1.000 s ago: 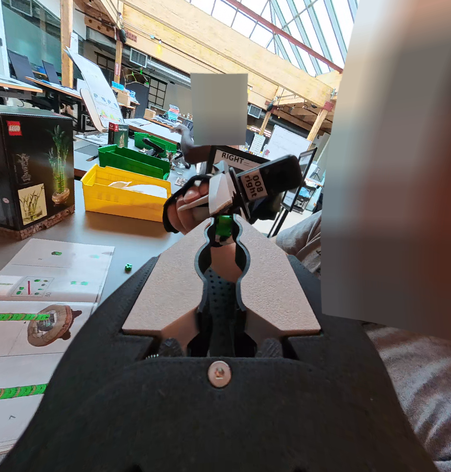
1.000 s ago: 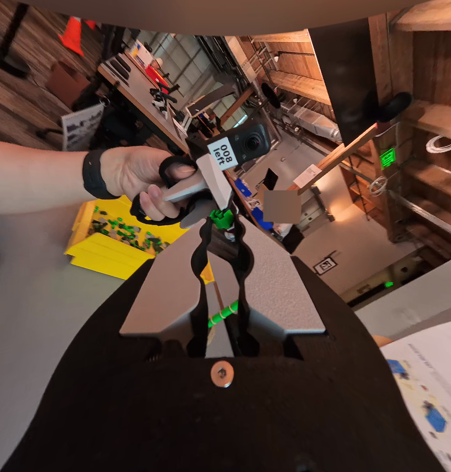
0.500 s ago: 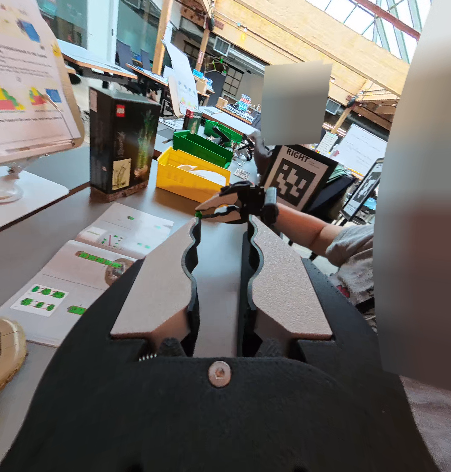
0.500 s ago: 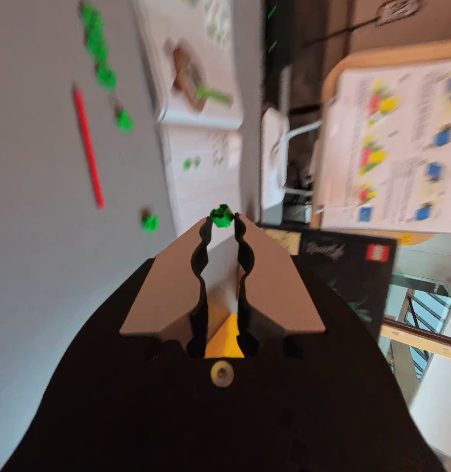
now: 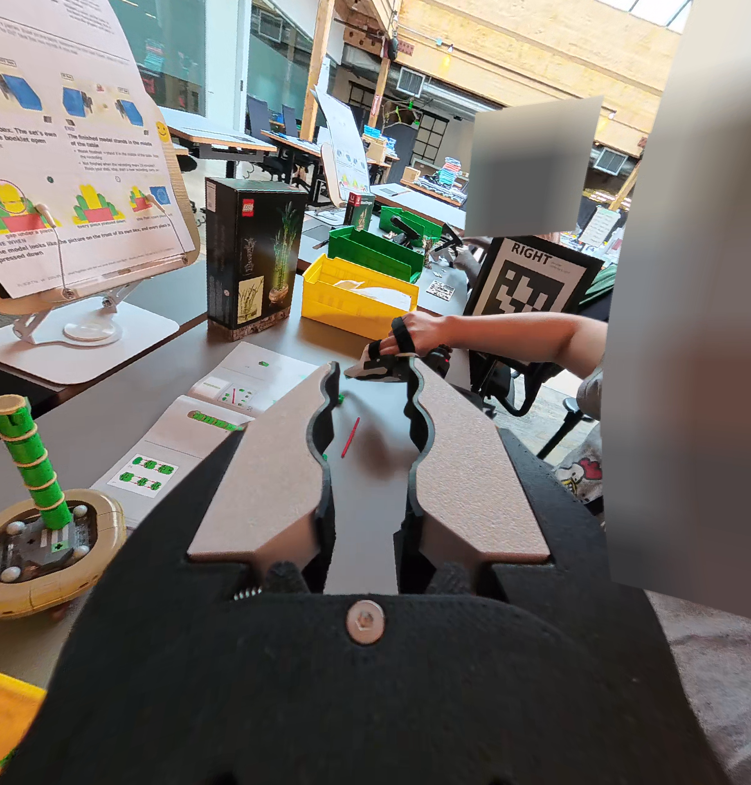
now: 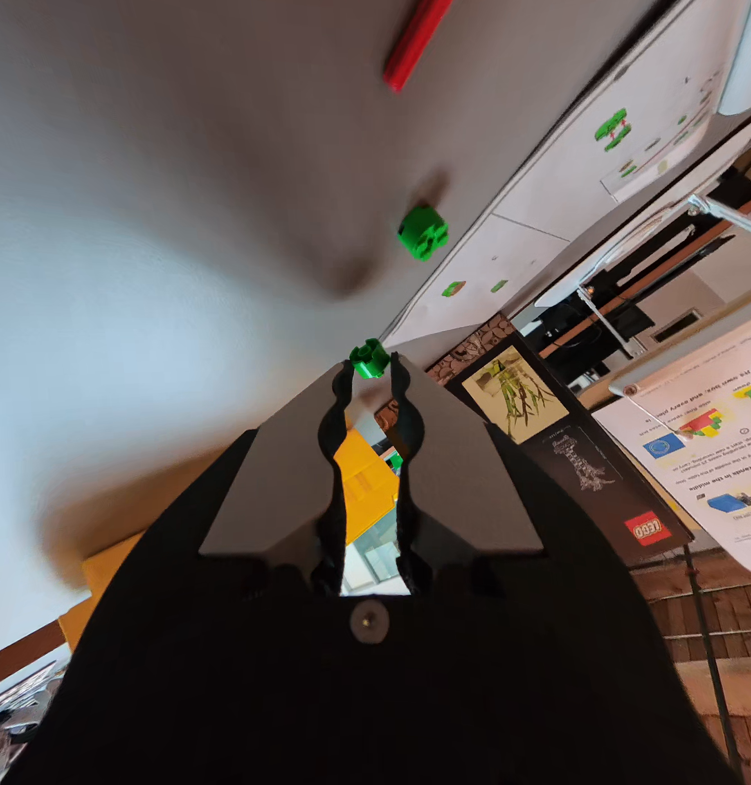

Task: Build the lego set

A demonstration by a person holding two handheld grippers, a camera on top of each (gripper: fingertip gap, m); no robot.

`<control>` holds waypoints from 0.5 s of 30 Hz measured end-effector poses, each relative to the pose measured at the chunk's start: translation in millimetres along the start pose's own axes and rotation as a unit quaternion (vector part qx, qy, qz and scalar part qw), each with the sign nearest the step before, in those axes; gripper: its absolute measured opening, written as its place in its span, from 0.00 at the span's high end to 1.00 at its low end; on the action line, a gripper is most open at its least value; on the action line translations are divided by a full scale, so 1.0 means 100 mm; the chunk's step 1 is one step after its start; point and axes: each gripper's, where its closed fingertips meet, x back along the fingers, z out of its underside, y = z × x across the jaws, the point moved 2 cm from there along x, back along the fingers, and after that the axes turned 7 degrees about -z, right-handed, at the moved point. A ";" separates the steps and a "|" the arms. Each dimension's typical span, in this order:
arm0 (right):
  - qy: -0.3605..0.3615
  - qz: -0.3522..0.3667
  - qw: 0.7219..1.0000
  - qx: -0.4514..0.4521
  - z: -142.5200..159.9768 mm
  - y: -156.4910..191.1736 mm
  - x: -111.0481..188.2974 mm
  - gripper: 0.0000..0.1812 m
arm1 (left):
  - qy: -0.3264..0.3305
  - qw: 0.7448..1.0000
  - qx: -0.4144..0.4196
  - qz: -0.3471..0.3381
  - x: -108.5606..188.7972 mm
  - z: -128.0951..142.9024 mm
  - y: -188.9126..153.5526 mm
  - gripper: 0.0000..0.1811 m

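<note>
Right fingers [image 6: 401, 374] pinching green round brick [image 6: 368, 359]; left fingers [image 5: 416, 382] apart, empty.

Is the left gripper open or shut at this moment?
Open. The left gripper has a wide gap between its fingers, with the bare table showing through and nothing held.

Timber-beamed hall [image 5: 514, 55] (sunlit), distant desks [image 5: 221, 140]

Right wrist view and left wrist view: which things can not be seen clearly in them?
- Red rod, right wrist view: cut off by the top edge, blurred.
- Right gripper, left wrist view: its tips and the green round piece are too small to make out there.
- Yellow bin, right wrist view: mostly hidden behind the fingers.
- Bamboo model, left wrist view: base cut off by the left edge.
</note>
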 end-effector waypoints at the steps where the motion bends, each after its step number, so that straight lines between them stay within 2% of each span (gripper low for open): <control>1: -0.004 -0.002 1.000 0.003 -0.04 0.00 0.00 0.90 | 0.000 1.000 -0.001 -0.006 0.00 0.00 0.02 0.83; 9: 0.017 -0.012 0.999 0.029 -0.16 0.05 -0.03 0.90 | 0.003 1.000 0.020 -0.008 0.02 0.01 0.15 0.83; 15: 0.007 0.003 1.000 0.027 -0.24 0.01 0.00 0.87 | 0.012 1.000 0.023 0.004 0.00 0.04 0.14 0.83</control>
